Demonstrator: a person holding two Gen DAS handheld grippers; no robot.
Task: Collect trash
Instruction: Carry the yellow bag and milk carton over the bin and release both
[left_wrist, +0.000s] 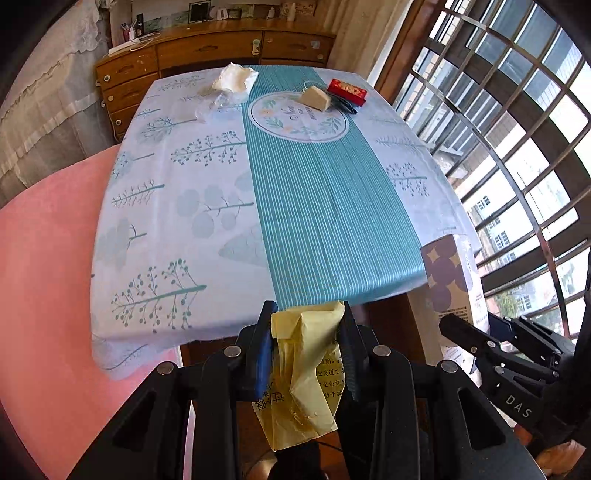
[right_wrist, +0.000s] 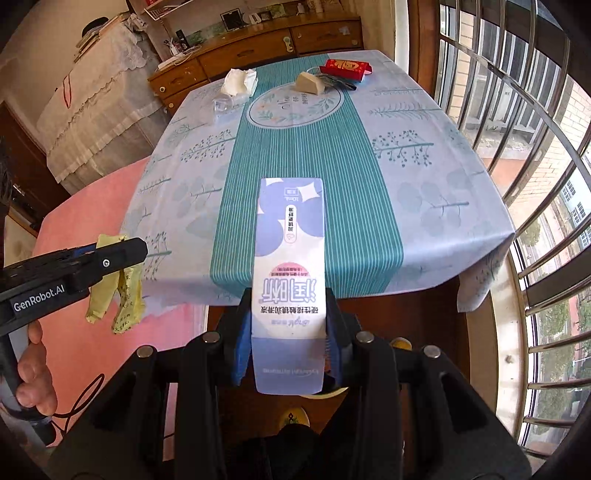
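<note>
- Left wrist view: left gripper (left_wrist: 306, 332) clamped crumpled yellow wrapper (left_wrist: 303, 373), lower centre.
- Right gripper (right_wrist: 288, 332) grasped white carton (right_wrist: 288, 266).
- Best kept both squeezes firm until over a bin.

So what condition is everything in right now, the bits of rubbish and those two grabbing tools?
Left gripper: fingers shut on the yellow wrapper.
Yellow wrapper: crumpled, hanging down.
Right gripper: fingers shut on the white box.
White box: held off the table, intact.
Tissue: crumpled, lying on the tablecloth.
Red packet: lying flat.
Beige wedge: resting on the tablecloth.
Tablecloth: spread flat, its edges draped.
</note>
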